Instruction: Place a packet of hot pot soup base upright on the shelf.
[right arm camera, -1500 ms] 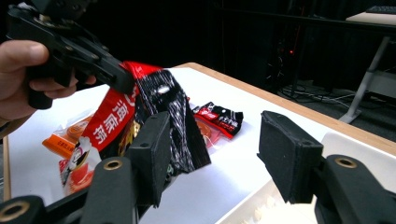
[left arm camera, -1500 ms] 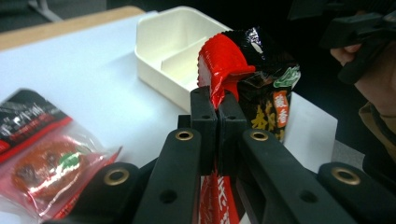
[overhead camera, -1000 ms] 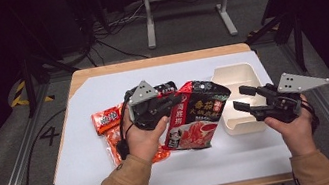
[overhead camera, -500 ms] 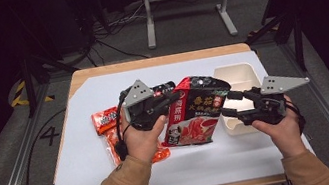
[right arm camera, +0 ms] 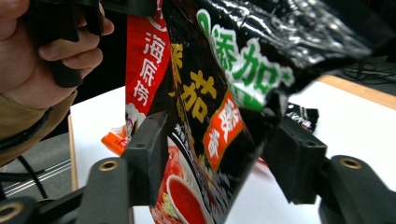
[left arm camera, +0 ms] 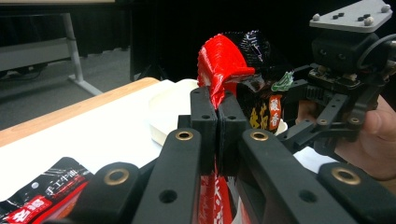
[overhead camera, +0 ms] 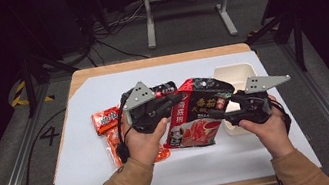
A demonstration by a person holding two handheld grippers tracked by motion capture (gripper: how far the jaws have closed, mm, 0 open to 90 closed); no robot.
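Left gripper [overhead camera: 173,102], seen from above at the table's centre, has its jaws clamped tight on the upper left edge of a large snack bag [overhead camera: 199,114] and holds it upright off the table. In the left gripper view, the two black pads meet on a crinkled red seam of the bag [left arm camera: 223,70], which rises toward twelve o'clock.

Right gripper [overhead camera: 216,112] sits at three o'clock of the bag. Its jaws have just been closing, with the bag's lower right edge between them. In the right gripper view the bag [right arm camera: 210,116] hangs in the gap between the pads; they do not yet press on it.

Glossy and crumpled, the bag is black at the top and red below, with yellow, white and green Chinese lettering and a picture of red sauce in a bowl.

Compared with a second ago, the right hand has come in from three o'clock toward the bag, and the bag is lifted more upright.

An orange-red packet [overhead camera: 106,120] lies flat on the white mat at nine o'clock of the left hand, partly under it. A small black packet [overhead camera: 167,86] lies at twelve o'clock of the left gripper. A cream rectangular tray [overhead camera: 235,73] sits at two o'clock, partly hidden behind the bag and the right gripper.
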